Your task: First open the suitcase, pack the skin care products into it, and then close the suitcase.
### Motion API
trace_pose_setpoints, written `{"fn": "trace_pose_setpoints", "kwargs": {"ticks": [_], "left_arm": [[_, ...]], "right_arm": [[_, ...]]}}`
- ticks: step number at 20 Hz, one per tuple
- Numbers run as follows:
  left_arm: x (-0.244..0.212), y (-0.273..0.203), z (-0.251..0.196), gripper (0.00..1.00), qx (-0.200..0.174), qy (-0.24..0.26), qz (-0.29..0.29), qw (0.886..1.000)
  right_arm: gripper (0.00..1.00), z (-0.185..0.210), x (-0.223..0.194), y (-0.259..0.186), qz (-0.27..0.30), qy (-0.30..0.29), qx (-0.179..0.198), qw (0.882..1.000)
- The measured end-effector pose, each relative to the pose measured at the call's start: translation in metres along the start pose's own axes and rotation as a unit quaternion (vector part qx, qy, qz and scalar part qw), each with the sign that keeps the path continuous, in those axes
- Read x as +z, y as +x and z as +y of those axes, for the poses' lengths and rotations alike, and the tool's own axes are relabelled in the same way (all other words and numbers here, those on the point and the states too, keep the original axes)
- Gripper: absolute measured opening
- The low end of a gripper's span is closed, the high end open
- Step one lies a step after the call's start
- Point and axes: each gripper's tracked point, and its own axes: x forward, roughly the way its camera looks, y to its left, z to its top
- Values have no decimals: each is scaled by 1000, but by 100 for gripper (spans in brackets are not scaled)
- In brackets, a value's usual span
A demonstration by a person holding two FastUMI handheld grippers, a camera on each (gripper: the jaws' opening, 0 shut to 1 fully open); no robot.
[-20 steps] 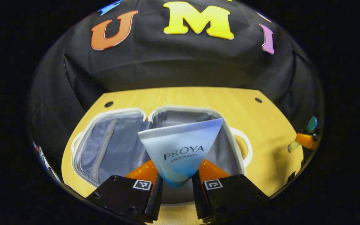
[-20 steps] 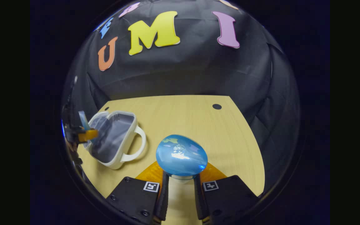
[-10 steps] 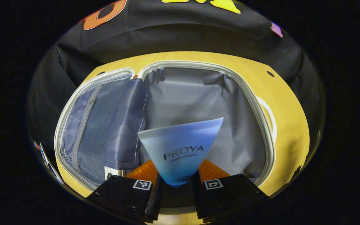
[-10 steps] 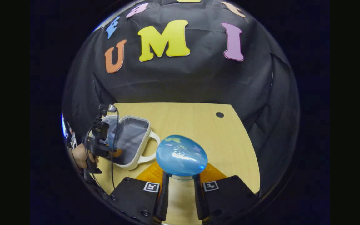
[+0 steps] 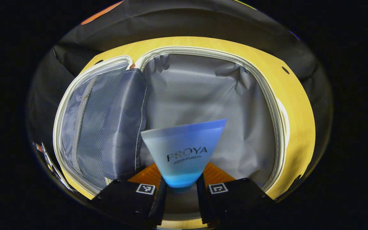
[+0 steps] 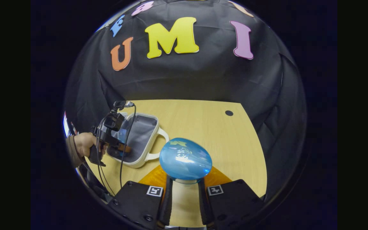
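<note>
On the wooden table I see the suitcase lying open, its grey lining bare, a mesh pocket in the lid half. My left gripper is clamped on a pale blue tube, holding it just above the main compartment. My right gripper grips a round blue jar over bare table, near the suitcase handle. A hand holds the left gripper there.

The tube carries printed lettering; the square marker shows a coded pattern.
</note>
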Motion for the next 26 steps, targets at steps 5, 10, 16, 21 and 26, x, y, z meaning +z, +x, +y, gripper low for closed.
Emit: {"fn": "trace_pose_setpoints", "kwargs": {"ticks": [5, 10, 16, 21, 26], "left_arm": [[1, -1, -2, 49, 11, 16, 12, 1000], [0, -1, 6, 53, 38, 15, 11, 999], [0, -39, -10, 87, 1, -20, -36, 999], [20, -123, 12, 92, 10, 18, -171, 985], [12, -208, 47, 93, 3, 3, -261, 965]], "right_arm": [[34, -5, -5, 0, 3, 6, 10, 1000], [34, -7, -12, 1, 7, 12, 14, 1000], [34, 23, -1, 16, 18, 4, 27, 999], [34, 88, 25, 57, 14, -7, 58, 998], [34, 176, 28, 119, 41, -31, 84, 995]]}}
